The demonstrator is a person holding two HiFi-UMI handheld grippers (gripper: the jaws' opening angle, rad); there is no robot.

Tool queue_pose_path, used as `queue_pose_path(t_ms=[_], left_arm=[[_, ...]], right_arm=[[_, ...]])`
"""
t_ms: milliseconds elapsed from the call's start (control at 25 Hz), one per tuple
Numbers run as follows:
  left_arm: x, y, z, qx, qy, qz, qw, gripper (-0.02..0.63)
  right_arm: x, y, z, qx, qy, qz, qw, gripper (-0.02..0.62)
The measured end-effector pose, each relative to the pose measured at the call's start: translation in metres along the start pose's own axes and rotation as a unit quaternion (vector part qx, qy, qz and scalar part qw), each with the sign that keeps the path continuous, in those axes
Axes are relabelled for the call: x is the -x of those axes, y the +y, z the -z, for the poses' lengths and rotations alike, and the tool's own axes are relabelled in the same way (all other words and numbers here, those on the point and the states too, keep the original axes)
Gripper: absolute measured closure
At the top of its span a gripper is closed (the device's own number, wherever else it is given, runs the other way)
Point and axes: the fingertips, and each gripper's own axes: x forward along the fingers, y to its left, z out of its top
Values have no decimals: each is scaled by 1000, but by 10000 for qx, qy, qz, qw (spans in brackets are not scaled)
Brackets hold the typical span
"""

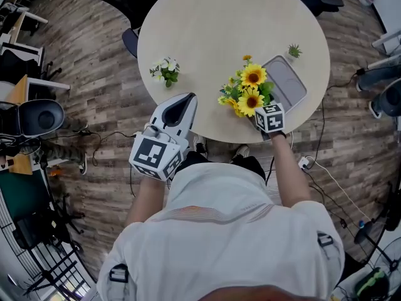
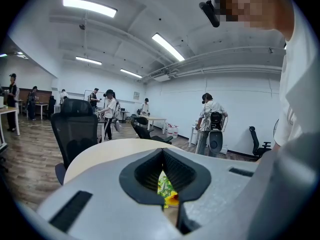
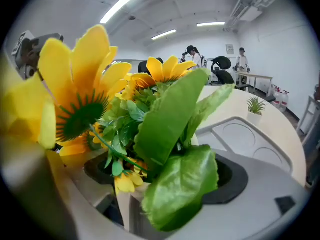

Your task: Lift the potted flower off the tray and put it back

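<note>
The potted flower (image 1: 247, 89) is a bunch of yellow sunflowers with green leaves. It is off the grey tray (image 1: 289, 88), just left of it, over the table's near edge. My right gripper (image 1: 258, 108) is shut on it from the near side. In the right gripper view, leaves and blooms (image 3: 150, 114) fill the space between the jaws and hide the pot. The tray (image 3: 252, 139) lies beyond to the right, its round recesses bare. My left gripper (image 1: 186, 99) is shut on nothing and hovers at the table's near edge, left of the sunflowers. Through its jaws a bit of sunflower (image 2: 166, 189) shows.
A small pot of white flowers (image 1: 165, 71) stands on the round beige table (image 1: 213, 30) at the left. A tiny green plant (image 1: 294, 51) stands beyond the tray's far corner. Office chairs surround the table, and cables run over the wooden floor at the right.
</note>
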Motion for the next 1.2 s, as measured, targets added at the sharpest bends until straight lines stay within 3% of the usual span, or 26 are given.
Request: queue_pose_path(t_ms=[400, 920, 1200], left_arm=[[6, -2, -6, -41, -120, 194, 9997, 601], [-11, -29, -48, -279, -574, 775, 9949, 601], [-8, -4, -46, -423, -703, 901, 9925, 601]], right_arm=[[53, 17, -47, 134, -577, 189, 9981, 104], [234, 45, -176, 519, -2116, 578, 9743, 104], [247, 61, -185, 322, -2298, 851, 9690, 104]])
